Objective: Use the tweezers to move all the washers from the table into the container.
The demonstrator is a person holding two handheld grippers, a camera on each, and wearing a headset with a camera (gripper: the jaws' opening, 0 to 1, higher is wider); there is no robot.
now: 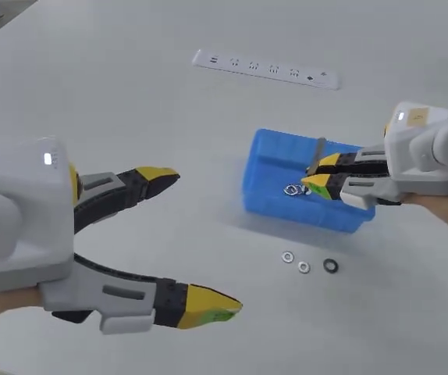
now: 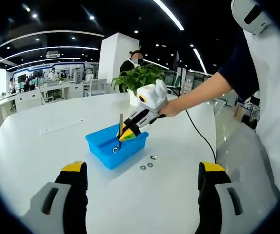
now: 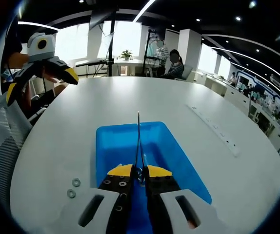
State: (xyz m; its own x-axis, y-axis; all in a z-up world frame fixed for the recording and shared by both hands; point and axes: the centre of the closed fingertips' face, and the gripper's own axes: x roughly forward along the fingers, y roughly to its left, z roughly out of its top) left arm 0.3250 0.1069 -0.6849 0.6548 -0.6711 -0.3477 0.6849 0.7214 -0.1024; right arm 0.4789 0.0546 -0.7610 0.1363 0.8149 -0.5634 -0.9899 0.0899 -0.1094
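Head view: tweezers [image 1: 318,150] are held pinched in the right gripper [image 1: 318,178] over the blue container [image 1: 267,168], with washers [image 1: 304,266] lying just outside its near wall, well apart from the spread left gripper [image 1: 204,241].

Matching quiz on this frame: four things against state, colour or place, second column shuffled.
1. left gripper
2. right gripper
3. container
4. power strip

A. blue
B. shut on the tweezers
C. open, holding nothing
D. lying beyond the container

Pairs: 1-C, 2-B, 3-A, 4-D
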